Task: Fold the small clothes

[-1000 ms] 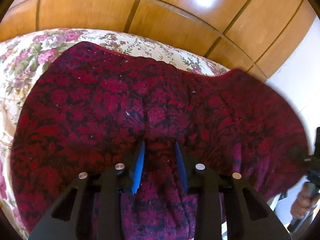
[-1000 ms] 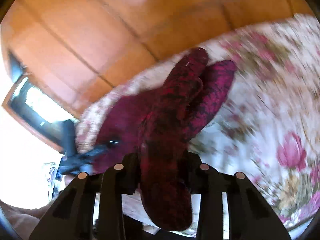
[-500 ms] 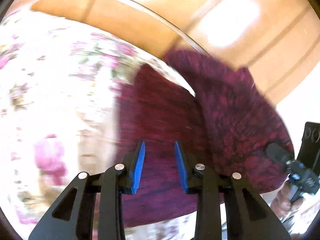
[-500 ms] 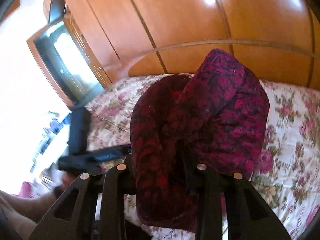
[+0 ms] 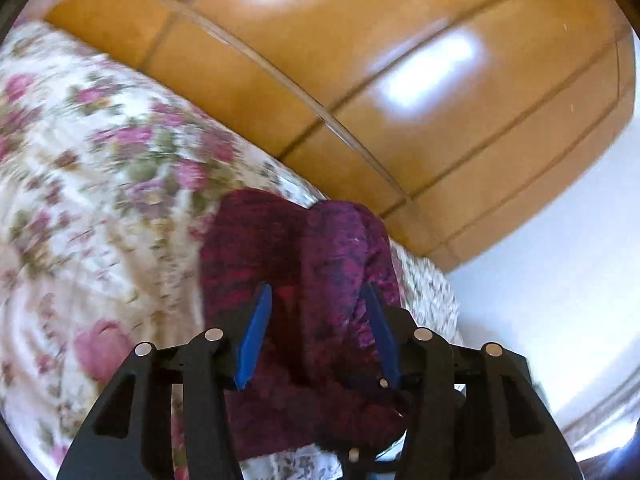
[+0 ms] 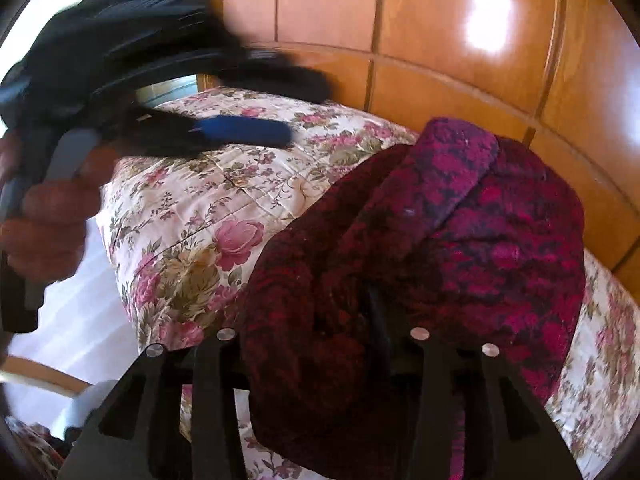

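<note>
A dark red, flower-patterned garment (image 6: pixel 432 248) hangs bunched and doubled over from my right gripper (image 6: pixel 320 320), which is shut on its edge; the cloth hides the fingertips. The garment's lower part rests on the floral bedspread (image 6: pixel 200 208). In the left wrist view the same garment (image 5: pixel 320 264) lies ahead of my left gripper (image 5: pixel 316 320), whose blue pads (image 5: pixel 256 332) stand apart and hold nothing. The left gripper also shows, blurred, high at the left of the right wrist view (image 6: pixel 240 132), with the hand (image 6: pixel 44 216) on its handle.
A glossy wooden wardrobe (image 5: pixel 360 80) rises right behind the bed. The bedspread's corner and edge (image 6: pixel 132 312) drop off at the left in the right wrist view. A white wall (image 5: pixel 560 260) lies to the right in the left wrist view.
My left gripper let go of the spread garment and opened wider, swinging leftward. My right gripper kept its hold and brought the garment together, doubled over.
</note>
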Available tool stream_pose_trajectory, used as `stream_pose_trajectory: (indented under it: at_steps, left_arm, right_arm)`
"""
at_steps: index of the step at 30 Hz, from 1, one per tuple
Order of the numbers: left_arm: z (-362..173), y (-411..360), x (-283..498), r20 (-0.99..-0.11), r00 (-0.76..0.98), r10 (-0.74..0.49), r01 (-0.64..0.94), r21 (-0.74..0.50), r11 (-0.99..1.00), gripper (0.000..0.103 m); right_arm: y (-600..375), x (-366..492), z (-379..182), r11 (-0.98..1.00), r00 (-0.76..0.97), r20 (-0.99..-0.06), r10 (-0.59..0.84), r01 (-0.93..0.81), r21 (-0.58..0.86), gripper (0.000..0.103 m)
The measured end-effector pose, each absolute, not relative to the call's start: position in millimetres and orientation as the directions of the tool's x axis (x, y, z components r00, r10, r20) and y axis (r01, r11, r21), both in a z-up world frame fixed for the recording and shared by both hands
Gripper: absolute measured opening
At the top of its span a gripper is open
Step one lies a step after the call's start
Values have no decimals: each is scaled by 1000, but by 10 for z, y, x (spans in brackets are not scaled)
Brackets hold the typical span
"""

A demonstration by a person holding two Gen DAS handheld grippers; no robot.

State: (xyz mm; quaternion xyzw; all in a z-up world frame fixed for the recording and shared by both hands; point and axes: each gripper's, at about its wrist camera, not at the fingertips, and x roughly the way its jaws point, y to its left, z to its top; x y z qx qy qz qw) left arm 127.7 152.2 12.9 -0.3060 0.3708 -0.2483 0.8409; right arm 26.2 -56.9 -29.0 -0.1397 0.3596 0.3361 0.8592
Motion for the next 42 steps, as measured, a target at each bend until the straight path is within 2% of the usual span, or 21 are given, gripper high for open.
stream_pose_trajectory:
  at_steps: [5,6,7,8,10,11,12,13,16,18,20,22,24,27,30,33,37,39,42]
  left_arm:
    - [25,1036,1721,-564,471,-678,215,-673,708,47]
    - [5,959,1778,-581,450,-678,223,-662,716,44]
    - [-17,882,1833,-591,423,-687,239,-659,714,31]
    - [-21,831,1865,-601,414,-684,241,-652,719,23]
    - [17,754,1890,-614,416,-671,257,-629,734,17]
    - [53,725,1880,-624,428,-654,262,-607,750,16]
    - [73,723,1883,-629,434,-644,265,-595,759,16]
    - [108,719,1867,-631,439,-639,272,-585,764,15]
    - [222,786,1790,-638,464,-615,281,-552,785,15]
    - [267,879,1718,-639,489,-594,279,-531,800,15]
    - [239,1010,1657,-650,507,-566,257,-513,819,15]
    - [153,1127,1616,-673,513,-532,223,-494,840,15]
    - [5,1229,1612,-709,515,-481,175,-463,869,15]
    - [-207,1272,1584,-752,520,-405,123,-403,907,16]
    - [-265,1253,1568,-754,551,-358,97,-368,925,17]
    - [-191,1198,1527,-741,576,-346,108,-351,930,17]
    - [-145,1091,1484,-738,611,-286,112,-277,954,17]
    - [-121,1068,1452,-732,624,-273,107,-266,958,17]
    - [-92,1014,1414,-726,644,-240,107,-225,969,17]
  right_arm:
    - [-653,276,-160,737,524,-678,516,-675,39,53]
    - [-696,269,-132,735,524,-667,529,-676,52,56]
    - [-732,258,-108,733,524,-659,539,-677,62,61]
    - [-755,245,-86,734,525,-654,544,-676,68,63]
    - [-875,235,-39,721,501,-643,580,-683,118,70]
    - [-967,231,1,698,463,-633,621,-694,178,74]
    - [-1041,226,43,675,428,-619,659,-699,236,83]
    - [-1149,226,79,654,399,-600,693,-698,291,84]
    - [-1591,253,204,600,355,-517,779,-660,452,84]
    - [-1818,313,221,617,388,-493,779,-616,490,84]
    - [-1894,377,149,687,443,-537,718,-575,445,83]
    - [-1838,501,26,719,443,-581,683,-547,429,73]
    - [-1669,600,-132,754,453,-624,636,-536,379,68]
    - [-1353,627,-304,807,506,-675,537,-540,237,68]
    - [-1259,603,-330,824,535,-694,482,-545,152,70]
    - [-1402,596,-264,802,476,-711,517,-559,210,72]
    - [-1631,761,-49,793,474,-661,582,-511,332,72]
    - [-1670,977,29,820,506,-658,557,-462,339,72]
    - [-1623,1407,-5,875,529,-704,473,-374,307,72]
